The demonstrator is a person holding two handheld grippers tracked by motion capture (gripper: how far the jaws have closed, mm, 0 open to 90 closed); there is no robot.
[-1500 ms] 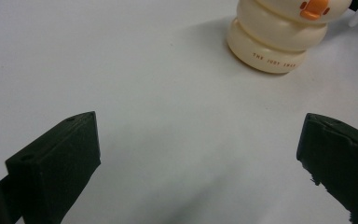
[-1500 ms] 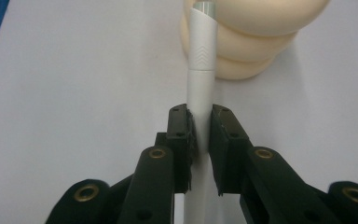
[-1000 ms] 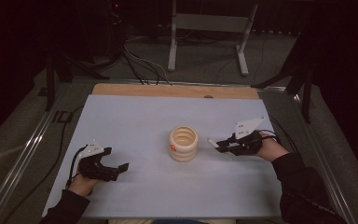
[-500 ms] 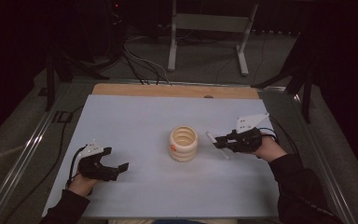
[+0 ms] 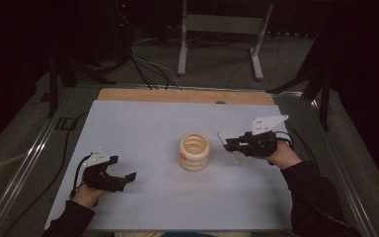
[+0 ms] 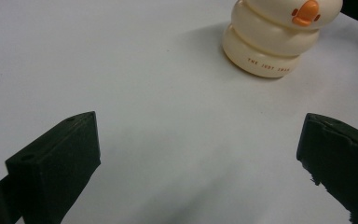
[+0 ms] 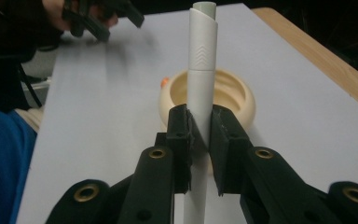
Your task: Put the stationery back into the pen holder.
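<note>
A cream ribbed holder (image 5: 194, 152) with an orange duck beak stands upright mid-table; it also appears in the left gripper view (image 6: 279, 37) and the right gripper view (image 7: 233, 95). My right gripper (image 5: 229, 144) hovers just right of the holder, shut on a white pen (image 5: 226, 146). In the right gripper view the pen (image 7: 203, 56) stands between the pads (image 7: 200, 126), its tip over the holder's mouth. My left gripper (image 5: 128, 177) rests low at the front left, open with nothing between its fingers (image 6: 200, 135).
The pale blue table top (image 5: 143, 128) ends in a wooden strip (image 5: 182, 96) at the far edge. Metal rails run along both sides. A stand's legs (image 5: 217, 44) and cables lie on the dark floor beyond.
My right gripper, still holding the pen, has risen slightly and edged a little toward the holder. The left gripper has stayed put.
</note>
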